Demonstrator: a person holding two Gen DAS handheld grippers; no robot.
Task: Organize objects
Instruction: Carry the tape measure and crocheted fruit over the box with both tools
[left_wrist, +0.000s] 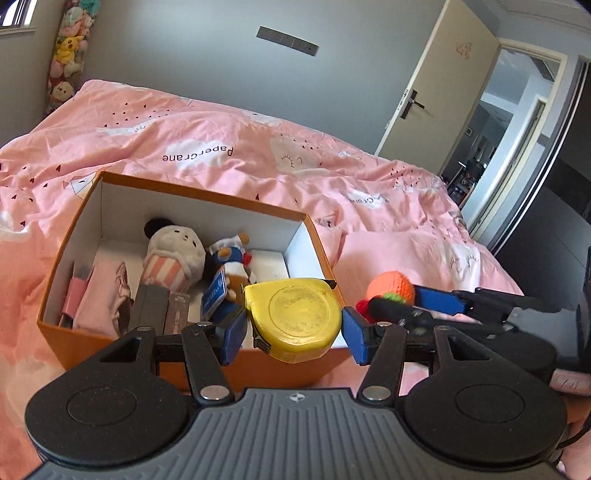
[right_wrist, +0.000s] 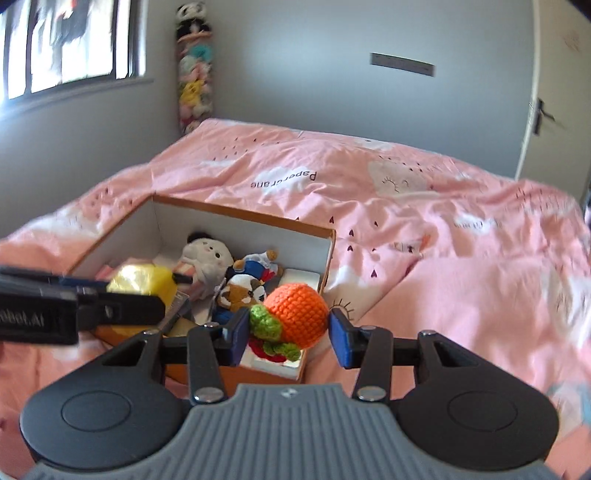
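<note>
Grippers tilted downward above orange box (left_wrist: 66, 334) on pink bed (left_wrist: 229, 136): left gripper (left_wrist: 293, 328) clamped on yellow tape measure (left_wrist: 295, 317), right gripper (right_wrist: 288, 330) clamped on one crocheted orange (right_wrist: 295, 306). Two plush toys visible inside.

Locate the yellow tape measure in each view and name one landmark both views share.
Left wrist view: the yellow tape measure sits low centre, between the left hand-held gripper's blue pads.
Right wrist view: the tape measure is at left, partly behind the other gripper.
Shared landmark: the orange box on the pink bedding.
</note>
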